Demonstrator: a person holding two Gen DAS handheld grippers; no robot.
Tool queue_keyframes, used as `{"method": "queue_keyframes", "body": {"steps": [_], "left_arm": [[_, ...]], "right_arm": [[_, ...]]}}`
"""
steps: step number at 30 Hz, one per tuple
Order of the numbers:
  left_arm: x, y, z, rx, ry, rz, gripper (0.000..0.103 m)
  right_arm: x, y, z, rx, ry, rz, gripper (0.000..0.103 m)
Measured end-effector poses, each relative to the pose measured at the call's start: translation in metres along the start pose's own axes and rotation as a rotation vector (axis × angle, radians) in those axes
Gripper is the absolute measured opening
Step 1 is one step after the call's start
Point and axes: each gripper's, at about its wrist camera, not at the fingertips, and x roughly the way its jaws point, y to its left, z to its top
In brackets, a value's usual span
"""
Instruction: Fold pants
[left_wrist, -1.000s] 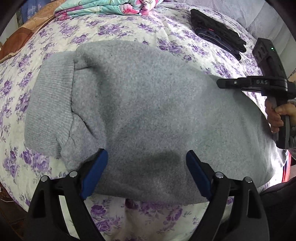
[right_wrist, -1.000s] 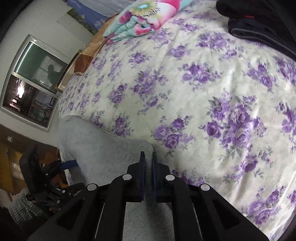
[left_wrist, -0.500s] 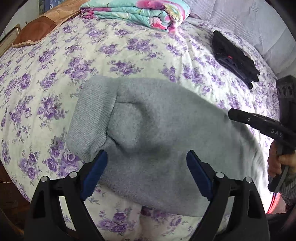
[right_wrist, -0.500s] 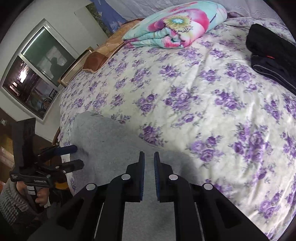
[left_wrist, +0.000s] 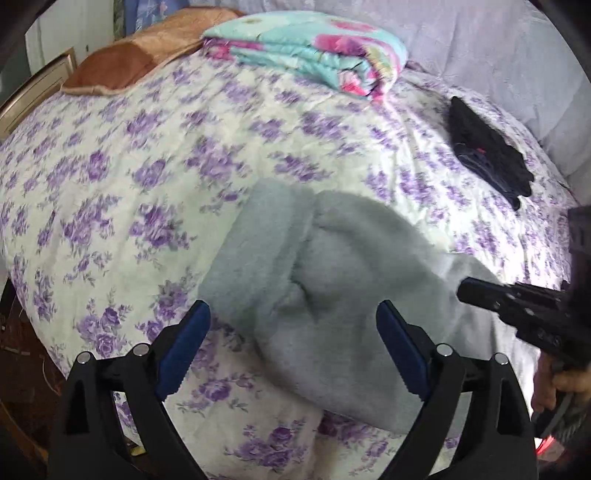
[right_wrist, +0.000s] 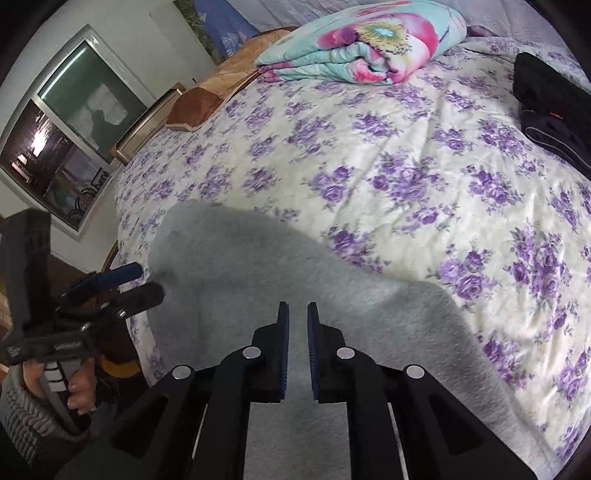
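While one grey pants (left_wrist: 332, 280) lies folded, left claw (left_wrist: 291, 332) gapes wide, right claw (right_wrist: 297, 321) nearly pressed together, empty.

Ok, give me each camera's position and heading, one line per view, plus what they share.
Left wrist: on the left gripper, looking across the bed over the pants; wide-open fingers, the right gripper and its hand at right.
Right wrist: on the right gripper, above the pants, facing the window; near-closed fingers, left gripper at left.
Shared: pants, quilt, black clothes.
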Motion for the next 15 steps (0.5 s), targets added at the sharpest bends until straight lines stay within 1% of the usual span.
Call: {"method": "queue_keyframes", "body": {"steps": [1, 2, 3, 4, 7, 9, 12, 14, 15], "left_arm": [[0.011, 0.007, -0.002, -0.023, 0.033, 0.02, 0.089], [0.022, 0.012, -0.005, -0.037, 0.06, 0.037, 0.089], [0.031, 0.017, -0.01, -0.044, 0.077, 0.025, 0.091], [0.035, 0.02, -0.014, -0.051, 0.071, 0.013, 0.092], [0.03, 0.015, -0.017, -0.022, 0.034, 0.042, 0.092], [0.021, 0.012, -0.016, 0.004, 0.004, 0.059, 0.091], [-0.002, 0.007, -0.015, 0.048, -0.067, 0.101, 0.09], [-0.015, 0.005, -0.012, 0.058, -0.102, 0.098, 0.09], [-0.02, 0.003, -0.009, 0.06, -0.116, 0.094, 0.09]], "right_arm": [[0.01, 0.005, -0.005, -0.015, 0.028, -0.025, 0.011], [0.022, 0.006, -0.01, -0.018, 0.061, -0.052, 0.013], [0.034, 0.005, -0.015, -0.013, 0.093, -0.066, 0.013], [0.041, 0.003, -0.019, -0.006, 0.098, -0.069, 0.013], [0.037, 0.002, -0.017, 0.018, 0.093, -0.064, 0.013], [0.025, 0.003, -0.017, 0.029, 0.074, -0.073, 0.013], [-0.005, 0.008, -0.025, 0.012, 0.018, -0.07, 0.022], [-0.021, 0.008, -0.035, 0.001, -0.001, -0.087, 0.035], [-0.028, 0.007, -0.041, -0.002, -0.002, -0.093, 0.036]]}}
